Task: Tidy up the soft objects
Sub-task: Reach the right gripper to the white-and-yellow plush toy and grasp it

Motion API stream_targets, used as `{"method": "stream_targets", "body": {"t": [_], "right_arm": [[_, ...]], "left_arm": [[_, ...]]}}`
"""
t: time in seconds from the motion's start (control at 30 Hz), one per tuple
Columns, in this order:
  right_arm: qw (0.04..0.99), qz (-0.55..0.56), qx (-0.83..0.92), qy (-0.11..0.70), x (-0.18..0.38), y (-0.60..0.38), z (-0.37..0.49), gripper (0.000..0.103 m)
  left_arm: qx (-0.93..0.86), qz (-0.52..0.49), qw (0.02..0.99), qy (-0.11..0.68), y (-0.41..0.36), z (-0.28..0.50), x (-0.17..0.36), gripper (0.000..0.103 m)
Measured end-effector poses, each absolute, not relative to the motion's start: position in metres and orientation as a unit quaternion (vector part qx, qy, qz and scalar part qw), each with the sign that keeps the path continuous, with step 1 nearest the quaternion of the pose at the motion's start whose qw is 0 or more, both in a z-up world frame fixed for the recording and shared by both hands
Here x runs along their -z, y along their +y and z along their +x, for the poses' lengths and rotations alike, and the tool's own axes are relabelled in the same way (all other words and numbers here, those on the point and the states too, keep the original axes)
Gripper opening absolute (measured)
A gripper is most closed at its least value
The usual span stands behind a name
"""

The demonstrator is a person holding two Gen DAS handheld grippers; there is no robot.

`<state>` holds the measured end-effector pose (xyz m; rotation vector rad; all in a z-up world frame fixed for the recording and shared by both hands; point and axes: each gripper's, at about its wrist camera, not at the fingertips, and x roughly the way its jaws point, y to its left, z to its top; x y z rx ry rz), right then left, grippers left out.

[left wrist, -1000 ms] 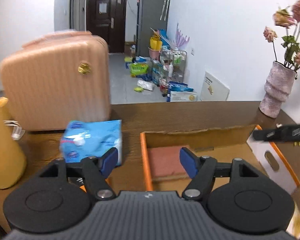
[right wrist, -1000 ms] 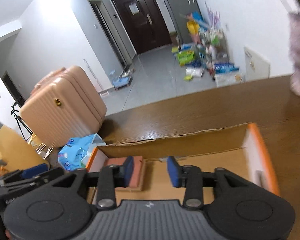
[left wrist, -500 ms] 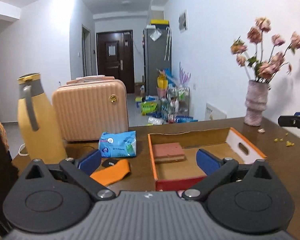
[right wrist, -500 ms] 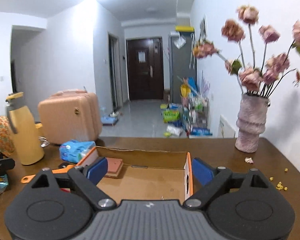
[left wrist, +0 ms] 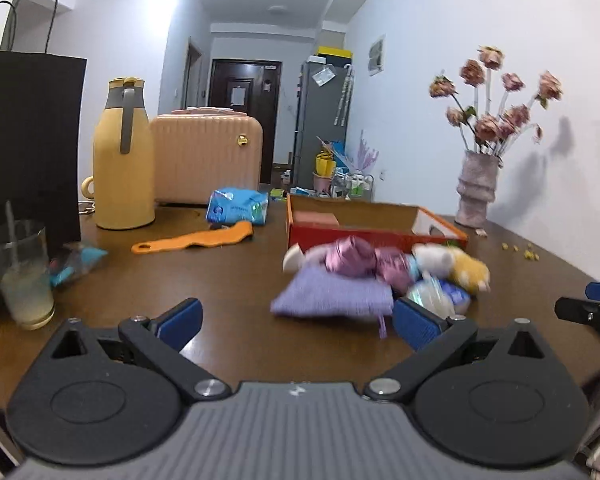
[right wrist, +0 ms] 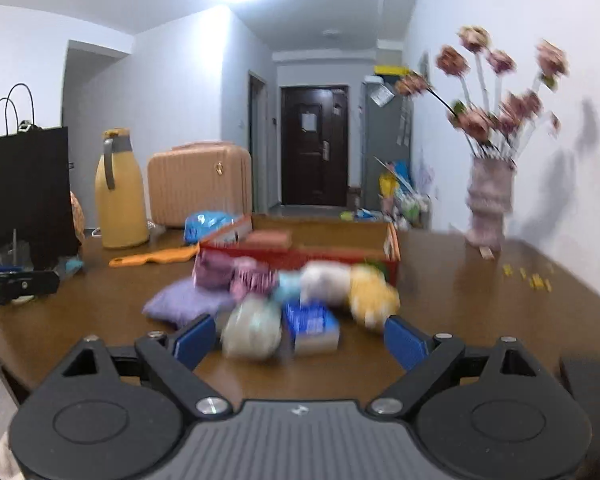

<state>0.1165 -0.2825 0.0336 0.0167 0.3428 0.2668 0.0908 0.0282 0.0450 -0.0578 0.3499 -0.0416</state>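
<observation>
A pile of soft things lies on the brown table in front of an orange cardboard box [left wrist: 440,226] [right wrist: 392,242]: a purple cloth pouch [left wrist: 332,296] [right wrist: 180,304], shiny pink pieces [left wrist: 356,260], a white and yellow plush toy [left wrist: 460,266] [right wrist: 364,288], a pale packet [right wrist: 252,330] and a blue tissue pack [right wrist: 310,322]. A pink sponge [left wrist: 318,220] lies inside the box. My left gripper [left wrist: 296,320] is open and empty, just short of the pouch. My right gripper [right wrist: 296,338] is open and empty, close before the packet and tissue pack.
A blue wipes pack [left wrist: 238,206], an orange flat tool [left wrist: 196,240], a yellow jug [left wrist: 122,160], a pink case [left wrist: 208,156], a black bag [left wrist: 24,140] and a glass [left wrist: 20,272] stand at left. A vase of flowers [left wrist: 476,192] stands at right.
Both grippers have pulled back and down from over the box and opened wide. The pile of soft things in front of the box has come into view.
</observation>
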Motion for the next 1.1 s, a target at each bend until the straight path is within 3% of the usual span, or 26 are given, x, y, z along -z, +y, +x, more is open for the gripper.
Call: {"method": "stream_targets", "body": {"t": [0.23, 0.57, 0.87, 1.1], "right_arm": [[0.974, 0.02, -0.124, 0.191, -0.014, -0.289, 0.085, 0.091], [0.973, 0.031, -0.09, 0.211, 0.006, -0.294, 0.147, 0.09], [0.966, 0.07, -0.088, 0.232, 0.007, -0.327, 0.262, 0.082], [0.953, 0.097, -0.125, 0.26, 0.023, -0.344, 0.348, 0.079]], "left_arm": [[0.021, -0.006, 0.984, 0.177, 0.02, 0.088, -0.042, 0.103], [0.096, 0.002, 0.975, 0.2, -0.023, 0.142, -0.031, 0.103], [0.172, 0.044, 0.961, 0.213, -0.105, 0.273, -0.046, 0.07], [0.169, 0.03, 0.941, 0.293, -0.136, 0.369, -0.019, 0.068]]}}
